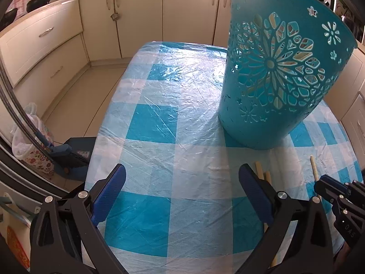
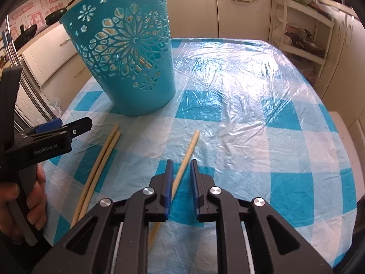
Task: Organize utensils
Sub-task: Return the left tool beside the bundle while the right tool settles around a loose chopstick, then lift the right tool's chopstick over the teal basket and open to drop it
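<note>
A teal plastic basket with cut-out flower patterns (image 1: 280,68) stands upright on the checked table; it also shows in the right wrist view (image 2: 130,52), with pale sticks visible inside through the holes. A single wooden chopstick (image 2: 189,150) lies on the cloth and passes between the jaws of my right gripper (image 2: 181,166). The jaws stand narrowly apart around it and do not clamp it. Two more chopsticks (image 2: 102,157) lie side by side to its left. My left gripper (image 1: 182,173) is wide open and empty above the cloth, in front of the basket.
The table wears a blue and white checked plastic cloth (image 2: 262,118). Cream kitchen cabinets (image 1: 136,11) surround it. A white shelf rack (image 2: 303,29) stands at the back right. A bag and a blue box (image 1: 75,155) sit on the floor to the left.
</note>
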